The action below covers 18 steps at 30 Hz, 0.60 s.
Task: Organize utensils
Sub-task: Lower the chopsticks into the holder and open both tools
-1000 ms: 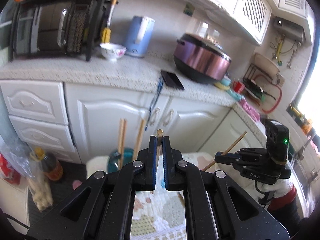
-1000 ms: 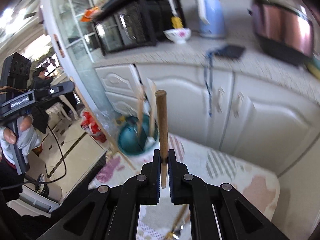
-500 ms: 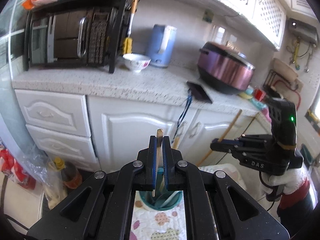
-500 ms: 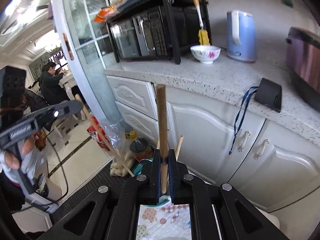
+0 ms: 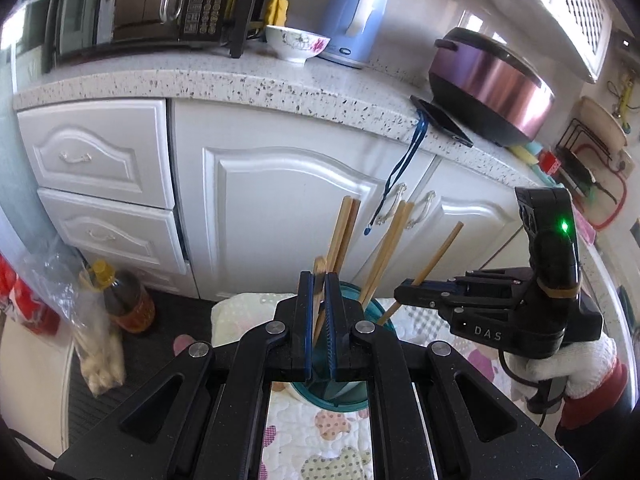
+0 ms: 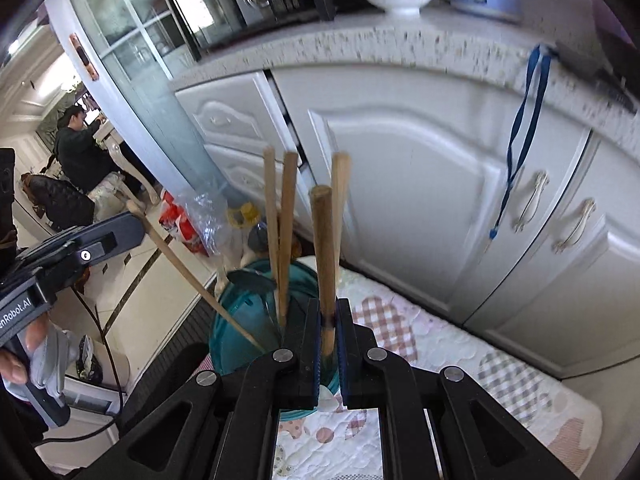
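**Both grippers pinching chopsticks over the cup**

My left gripper (image 5: 319, 280) is clamped on one chopstick (image 5: 319, 276), jaws nearly together. My right gripper (image 6: 327, 308) pinches another chopstick (image 6: 323, 248) the same way. Both sit right above the teal cup (image 5: 374, 312).

Progress: the cup stands on the quilted mat (image 5: 320, 432), at 12 o'clock from my left jaws, and four chopsticks (image 5: 344, 232) are already standing in it, in two pairs. My two are not yet released, so I judge the job well along, with drop-in and let-go left. I can't tell whether more utensils lie elsewhere.

Axis: my left stick runs along the gripper's line, top end toward 12, lower end down toward the cup mouth. From the right wrist view it slants, top at 10 o'clock and lower end at 4. My right stick is near upright, blunt end at 12; from the left wrist view it leans to 1 o'clock. Stored sticks lean toward 1 o'clock as well.
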Each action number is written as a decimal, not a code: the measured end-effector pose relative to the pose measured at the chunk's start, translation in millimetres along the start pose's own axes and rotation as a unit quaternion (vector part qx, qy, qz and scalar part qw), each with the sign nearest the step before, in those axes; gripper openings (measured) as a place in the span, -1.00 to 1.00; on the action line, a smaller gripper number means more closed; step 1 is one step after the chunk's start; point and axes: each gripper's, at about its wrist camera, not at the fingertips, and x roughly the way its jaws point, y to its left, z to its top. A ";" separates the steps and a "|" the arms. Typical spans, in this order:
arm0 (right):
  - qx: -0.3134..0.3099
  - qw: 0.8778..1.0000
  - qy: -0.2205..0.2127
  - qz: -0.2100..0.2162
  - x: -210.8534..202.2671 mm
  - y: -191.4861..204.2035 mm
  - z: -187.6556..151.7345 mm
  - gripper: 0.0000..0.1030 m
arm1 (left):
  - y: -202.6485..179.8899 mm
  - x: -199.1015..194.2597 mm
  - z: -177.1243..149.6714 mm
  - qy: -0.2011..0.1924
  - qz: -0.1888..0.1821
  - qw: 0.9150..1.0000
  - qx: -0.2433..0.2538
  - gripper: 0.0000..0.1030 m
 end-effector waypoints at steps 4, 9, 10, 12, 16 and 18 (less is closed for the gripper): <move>0.018 1.000 0.006 0.000 1.1 -9.1 -7.0 -0.82 | -3.6 3.8 -2.3 0.001 0.006 1.000 0.001 -0.92; 0.020 1.000 -0.002 0.002 -9.9 -8.1 -14.1 -0.56 | -3.8 2.0 -4.6 0.003 0.004 1.000 -0.005 -0.90; 0.019 1.000 -0.003 0.002 -11.8 -7.3 -15.8 -0.56 | -4.4 1.3 -5.3 0.003 0.005 1.000 -0.005 -0.89; 0.019 1.000 -0.004 0.000 -15.1 -7.0 -20.1 -0.56 | -5.7 0.4 -6.8 0.003 0.007 1.000 -0.006 -0.85; 0.015 1.000 -0.004 -0.004 -19.9 -4.1 -24.7 -0.55 | -9.2 -1.8 -9.4 0.001 0.014 1.000 -0.002 -0.75; 0.014 1.000 -0.010 -0.004 -24.6 -1.8 -27.1 -0.55 | -10.9 -3.4 -11.8 0.000 0.018 1.000 -0.003 -0.71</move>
